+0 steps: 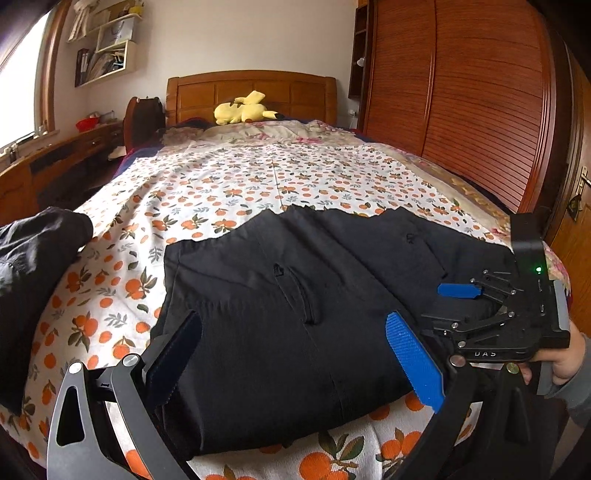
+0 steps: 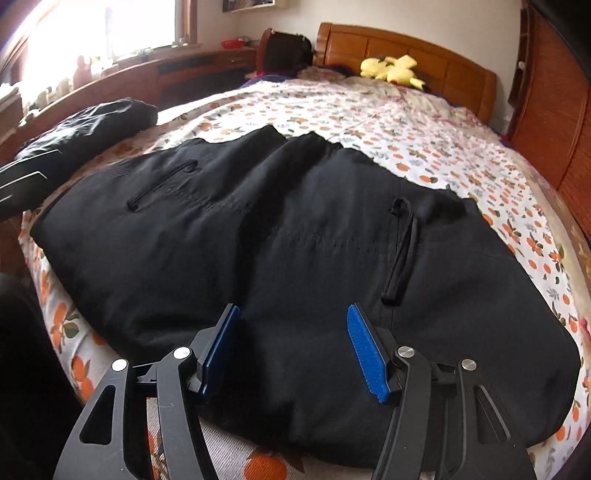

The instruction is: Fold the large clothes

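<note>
Left claw point(image 1: 295, 358): spread wide at the bottom of the left wrist view, its blue pads on either side of the near edge of the garment, pinching nothing. The lower parts of its arms are cut off by the frame.

Right claw point(image 2: 293, 349): also spread, blue pads apart over the near edge of the garment at the bottom of the right wrist view; whether the pads touch the cloth is hard to tell. In the left wrist view it appears at the right edge point(image 1: 448, 308), held by a hand point(image 1: 563, 363) that is only partly in frame.

Black garment point(image 2: 295, 258): a large dark piece with two zipped pockets, lying folded and mostly flat on the bed, filling the centre of both views. Its far edge is uneven. What kind of garment it is cannot be made out.

Second dark cloth point(image 1: 35, 266): bunched at the left of the frame, partly cut off, apart from the folded garment.

Bed sheet point(image 1: 236, 177): white with an orange fruit print, stretching to the upper centre.

Yellow plush toy point(image 1: 245, 109): lying by the wooden headboard point(image 1: 207, 92), upper centre.

Wardrobe point(image 1: 461, 92): red-brown slatted doors, upper right.

Window point(image 2: 92, 26): upper left, washed out by glare.
</note>
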A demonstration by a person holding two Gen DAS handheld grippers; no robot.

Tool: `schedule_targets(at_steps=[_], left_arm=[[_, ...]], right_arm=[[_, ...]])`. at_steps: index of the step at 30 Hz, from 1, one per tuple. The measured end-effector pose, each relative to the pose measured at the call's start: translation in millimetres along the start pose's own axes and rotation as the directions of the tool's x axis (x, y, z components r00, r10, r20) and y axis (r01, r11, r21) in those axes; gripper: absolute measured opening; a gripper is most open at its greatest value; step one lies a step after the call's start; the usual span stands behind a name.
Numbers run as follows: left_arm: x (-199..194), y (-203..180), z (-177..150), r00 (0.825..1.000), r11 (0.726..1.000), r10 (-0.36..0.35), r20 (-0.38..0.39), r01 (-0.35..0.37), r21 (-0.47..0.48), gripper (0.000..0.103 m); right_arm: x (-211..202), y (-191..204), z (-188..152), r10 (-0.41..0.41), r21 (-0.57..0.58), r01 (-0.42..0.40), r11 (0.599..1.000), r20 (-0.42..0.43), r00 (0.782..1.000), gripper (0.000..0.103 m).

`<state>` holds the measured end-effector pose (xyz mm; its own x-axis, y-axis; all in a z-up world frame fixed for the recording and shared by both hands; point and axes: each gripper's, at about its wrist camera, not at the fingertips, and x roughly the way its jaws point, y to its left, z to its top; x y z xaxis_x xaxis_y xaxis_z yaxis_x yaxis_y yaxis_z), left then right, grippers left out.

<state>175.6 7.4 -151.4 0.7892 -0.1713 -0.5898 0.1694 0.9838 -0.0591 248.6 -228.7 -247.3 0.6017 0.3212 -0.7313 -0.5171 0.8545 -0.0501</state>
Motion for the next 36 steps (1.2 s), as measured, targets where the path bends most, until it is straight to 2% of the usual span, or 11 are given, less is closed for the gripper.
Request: schedule_targets(at_steps=[7,14,26,34,36], left_arm=[[13.6,-4.2,-6.5,1.000,1.000,-0.005,-0.030,0.005,0.014,0.100],[31.8,-14.0,-14.4,0.997,0.999,-0.001,-0.078,0.004,0.042,0.101],[49.4,-25.1,-19.4,0.994,0.998,0.010,-0.111,-0.003,0.067,0.101],[55.5,-27.3,-19.9,0.993,0.997,0.020,-0.113,-0.012,0.071,0.101],[56.3,-27.1,-20.3,0.993,0.997,0.021,-0.117,-0.013,0.072,0.101]], right_arm=[[-19.1,-3.8,2.8,-0.003,0.026,0.002,1.000,0.031,1.000,0.057],[-54.6,-9.9,10.2,-0.014,0.034,0.011,0.999,0.101,0.995,0.057],[-90.0,-25.9,13.0,-0.050,0.052,0.042,0.998,0.161,0.986,0.058],[-93.8,-51.9,2.2,-0.105,0.092,0.092,0.992,0.154,0.983,0.062],[-93.5,-59.8,-2.5,-0.125,0.107,0.109,0.988,0.150,0.981,0.068]])
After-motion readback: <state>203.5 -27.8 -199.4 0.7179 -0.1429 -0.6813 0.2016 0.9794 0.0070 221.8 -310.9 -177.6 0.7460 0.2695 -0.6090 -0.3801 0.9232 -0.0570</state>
